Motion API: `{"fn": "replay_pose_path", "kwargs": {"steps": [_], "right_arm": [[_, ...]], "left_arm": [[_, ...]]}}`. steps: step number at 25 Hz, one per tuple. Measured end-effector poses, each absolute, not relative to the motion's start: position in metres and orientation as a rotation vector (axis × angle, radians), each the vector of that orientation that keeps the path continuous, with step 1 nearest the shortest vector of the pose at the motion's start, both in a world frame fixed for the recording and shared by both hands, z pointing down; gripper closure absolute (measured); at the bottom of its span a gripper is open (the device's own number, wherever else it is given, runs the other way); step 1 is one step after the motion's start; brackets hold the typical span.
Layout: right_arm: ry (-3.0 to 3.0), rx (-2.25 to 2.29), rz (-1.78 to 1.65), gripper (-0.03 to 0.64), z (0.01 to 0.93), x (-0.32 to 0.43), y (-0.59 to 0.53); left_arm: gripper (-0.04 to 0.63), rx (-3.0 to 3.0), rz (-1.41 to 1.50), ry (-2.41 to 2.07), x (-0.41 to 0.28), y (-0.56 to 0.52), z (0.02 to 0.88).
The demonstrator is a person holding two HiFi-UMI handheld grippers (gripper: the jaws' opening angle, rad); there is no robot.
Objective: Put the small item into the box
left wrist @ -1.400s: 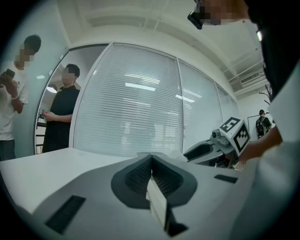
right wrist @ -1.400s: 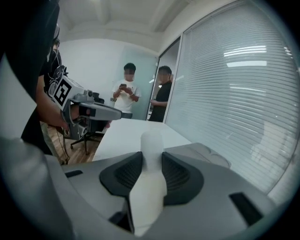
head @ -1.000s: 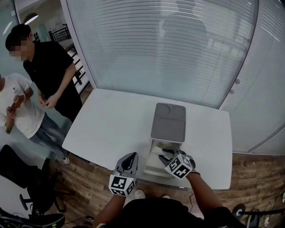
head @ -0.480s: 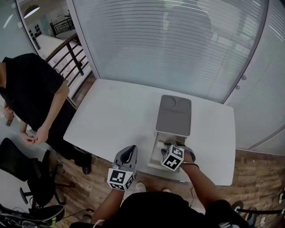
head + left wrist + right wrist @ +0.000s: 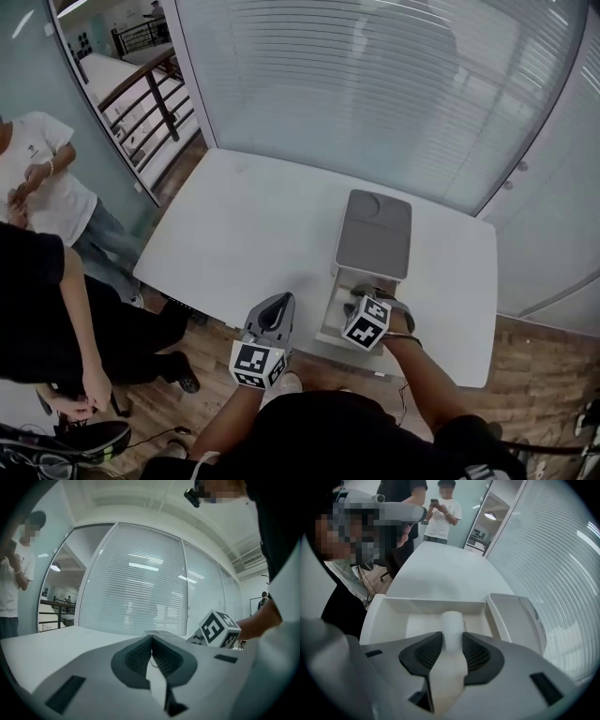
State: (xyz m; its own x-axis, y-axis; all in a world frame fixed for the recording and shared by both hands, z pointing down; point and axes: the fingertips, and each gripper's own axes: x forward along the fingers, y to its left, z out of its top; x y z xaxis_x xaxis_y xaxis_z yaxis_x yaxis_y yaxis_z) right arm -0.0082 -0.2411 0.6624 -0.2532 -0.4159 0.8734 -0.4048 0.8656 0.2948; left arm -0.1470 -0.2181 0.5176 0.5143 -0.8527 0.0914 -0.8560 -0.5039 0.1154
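Two right fingers point(image 5: 426, 654) pinch the white item point(image 5: 452, 620), seemingly above the box point(image 5: 433, 604); left fingers point(image 5: 136, 658) pressed together

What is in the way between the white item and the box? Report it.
Nothing visible. The right gripper holds the white item over the open box, whose lid lies folded back, clear of the opening.

Support: my white rect. table w/ rounded corners point(image 5: 244, 234), standing on a wood-plank floor point(image 5: 525, 347).

Directly on it, 1 item: a white rectangular box point(image 5: 329, 317), open-topped, on the right half, close to my edge.

Its flat grey lid point(image 5: 375, 234) is flipped back and lies level on the tabletop. It adjoins the box's far wall and runs twd the far edge. Shallow round recess nr the lid's far end.
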Motion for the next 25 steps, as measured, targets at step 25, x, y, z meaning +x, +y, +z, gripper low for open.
{"fn": "replay_pose_path", "kwargs": {"steps": [25], "right_arm": [[-2.503, 1.051, 0.062, 0.382, 0.526, -0.015, -0.238]], "left_arm": [[0.583, 2.575, 0.013, -1.474, -0.144, -0.212, 0.512]]}}
